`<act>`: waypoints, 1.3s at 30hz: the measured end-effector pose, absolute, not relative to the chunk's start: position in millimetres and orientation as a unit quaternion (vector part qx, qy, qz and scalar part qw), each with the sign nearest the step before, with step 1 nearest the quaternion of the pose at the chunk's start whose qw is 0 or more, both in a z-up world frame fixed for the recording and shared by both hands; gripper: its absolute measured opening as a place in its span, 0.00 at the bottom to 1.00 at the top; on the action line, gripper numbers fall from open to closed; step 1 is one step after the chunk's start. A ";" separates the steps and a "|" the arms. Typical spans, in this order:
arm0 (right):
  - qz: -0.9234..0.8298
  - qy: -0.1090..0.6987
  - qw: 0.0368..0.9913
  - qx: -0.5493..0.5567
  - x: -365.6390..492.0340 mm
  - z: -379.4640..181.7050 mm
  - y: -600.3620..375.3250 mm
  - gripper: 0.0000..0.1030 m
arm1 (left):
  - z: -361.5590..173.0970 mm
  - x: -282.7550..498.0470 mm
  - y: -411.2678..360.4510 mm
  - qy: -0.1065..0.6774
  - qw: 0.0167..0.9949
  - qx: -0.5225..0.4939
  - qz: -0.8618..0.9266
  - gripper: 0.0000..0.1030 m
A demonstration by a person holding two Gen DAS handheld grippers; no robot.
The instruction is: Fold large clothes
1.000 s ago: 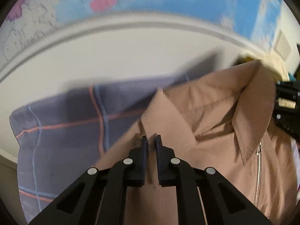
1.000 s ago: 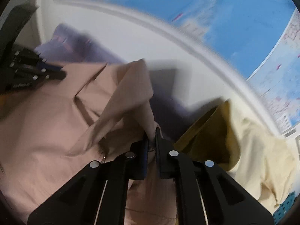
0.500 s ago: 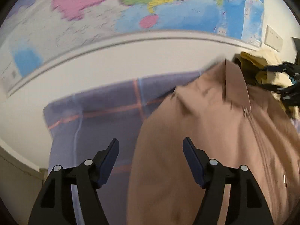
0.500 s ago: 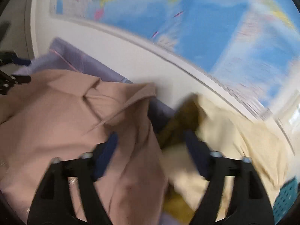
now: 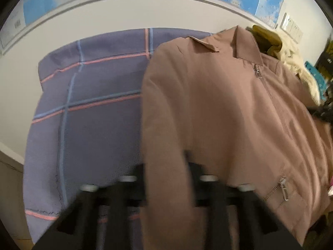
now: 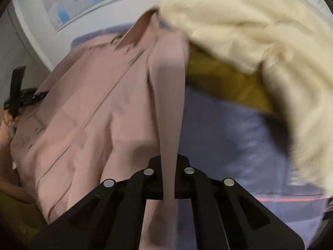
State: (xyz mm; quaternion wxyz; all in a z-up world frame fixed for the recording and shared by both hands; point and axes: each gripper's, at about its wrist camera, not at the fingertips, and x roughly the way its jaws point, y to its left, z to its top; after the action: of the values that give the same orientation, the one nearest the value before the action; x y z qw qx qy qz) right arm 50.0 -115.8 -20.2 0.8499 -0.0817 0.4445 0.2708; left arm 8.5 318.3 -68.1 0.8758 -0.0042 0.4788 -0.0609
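Jacket (image 5: 218,108) fabric fills both frames' centres. My left hand-held gripper (image 5: 166,166) is closing on its edge. My right hand-held gripper (image 6: 169,166) pinches a fold.

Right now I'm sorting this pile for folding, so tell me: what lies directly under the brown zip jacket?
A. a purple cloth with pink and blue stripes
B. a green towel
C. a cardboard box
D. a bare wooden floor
A: the brown zip jacket lies spread on the purple cloth, whose pink and blue stripes show beside it.

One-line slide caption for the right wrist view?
Right gripper pinches a fold of the pink-brown jacket over the purple cloth, cream fleece beside it.
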 end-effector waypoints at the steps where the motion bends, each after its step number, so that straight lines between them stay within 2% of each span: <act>1: 0.263 0.427 0.861 -0.083 48.4 -5.2 -121.5 0.01 | -63.1 5.9 317.4 0.471 0.881 0.000 -0.049 0.05; 5: 0.227 0.368 0.897 -0.093 58.6 60.9 -143.3 0.01 | -29.8 -4.7 337.2 0.429 0.902 -0.042 -0.023 0.05; 7: 0.196 0.357 0.903 -0.137 65.7 65.2 -140.6 0.02 | -27.6 -6.4 336.8 0.424 0.905 -0.041 -0.019 0.09; 8: 0.187 0.370 0.901 -0.127 75.1 58.0 -142.6 0.02 | -32.3 -7.4 329.5 0.427 0.904 -0.012 -0.015 0.14; 10: 0.169 0.398 0.892 -0.134 84.0 35.5 -150.7 0.06 | -43.5 -8.1 325.6 0.446 0.895 0.006 0.005 0.37; 12: 0.145 0.419 0.885 -0.140 85.1 11.8 -154.6 0.18 | -48.9 -16.3 329.7 0.458 0.888 -0.022 -0.015 0.39; 14: 0.154 0.417 0.886 -0.134 75.3 -0.5 -154.8 0.46 | -46.1 -35.8 335.2 0.450 0.892 -0.040 -0.029 0.49; 16: 0.167 0.412 0.888 -0.115 61.0 -3.7 -163.9 0.59 | -39.5 -59.6 339.1 0.438 0.897 -0.051 -0.035 0.56; 18: 0.182 0.407 0.890 -0.094 42.5 -5.2 -174.9 0.68 | -34.4 -82.5 342.3 0.431 0.898 -0.071 -0.053 0.62; 19: 0.188 0.407 0.890 -0.082 31.1 -6.7 -181.9 0.76 | -34.5 -92.0 342.5 0.428 0.898 -0.077 -0.060 0.66; 20: 0.197 0.408 0.889 -0.069 18.9 -8.1 -191.5 0.78 | -35.5 -98.7 342.5 0.427 0.898 -0.081 -0.069 0.68; 24: 0.233 0.424 0.875 -0.007 -12.0 -23.5 -217.0 0.78 | -58.7 -123.0 322.4 0.455 0.882 -0.076 -0.098 0.67; 25: 0.238 0.431 0.871 0.009 -18.0 -30.8 -222.1 0.76 | -65.6 -125.8 317.4 0.459 0.879 -0.077 -0.100 0.56; 26: 0.246 0.436 0.865 0.020 -19.3 -36.1 -223.3 0.71 | -70.3 -126.6 314.3 0.463 0.877 -0.079 -0.098 0.47; 27: 0.250 0.438 0.863 0.023 -20.1 -37.4 -220.5 0.65 | -71.0 -126.9 313.4 0.462 0.879 -0.080 -0.086 0.22; 28: 0.254 0.439 0.861 0.027 -25.4 -40.2 -222.6 0.49 | -68.7 -125.6 315.9 0.458 0.882 -0.081 -0.074 0.04; 29: 0.261 0.439 0.859 0.032 -28.6 -41.5 -223.0 0.26 | -63.6 -124.5 319.0 0.453 0.886 -0.078 -0.054 0.04; 31: 0.264 0.436 0.860 0.031 -32.6 -40.1 -222.1 0.02 | -41.6 -126.0 331.1 0.423 0.904 -0.059 0.011 0.03; 33: 0.239 0.422 0.874 0.013 -31.7 -29.3 -231.9 0.02 | -17.0 -129.5 356.5 0.401 0.910 -0.075 0.074 0.04; 34: 0.219 0.416 0.882 0.015 -29.3 -25.2 -239.8 0.02 | -10.6 -129.9 364.1 0.394 0.911 -0.072 0.098 0.10; 35: 0.203 0.413 0.887 0.025 -25.6 -22.4 -249.2 0.02 | -5.7 -130.0 370.3 0.392 0.907 -0.056 0.144 0.18; 36: 0.190 0.412 0.891 0.030 -23.3 -22.5 -255.3 0.02 | -6.0 -128.5 371.9 0.400 0.896 -0.033 0.190 0.39; 37: 0.168 0.415 0.894 0.035 -19.9 -22.9 -262.4 0.02 | -8.6 -127.8 369.1 0.407 0.885 -0.006 0.228 0.51; 38: 0.165 0.418 0.893 0.038 -20.3 -23.9 -264.7 0.05 | -12.1 -128.8 364.0 0.406 0.877 0.025 0.258 0.58; 39: 0.164 0.414 0.895 0.037 -24.8 -22.9 -263.8 0.09 | -16.0 -132.0 354.7 0.402 0.872 0.056 0.274 0.58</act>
State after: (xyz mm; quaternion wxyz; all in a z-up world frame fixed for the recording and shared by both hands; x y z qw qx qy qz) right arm -24.8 -263.8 -22.9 0.8946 0.0367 0.4141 0.1639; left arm -132.0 354.7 -16.0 0.8721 0.0564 0.4016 0.2738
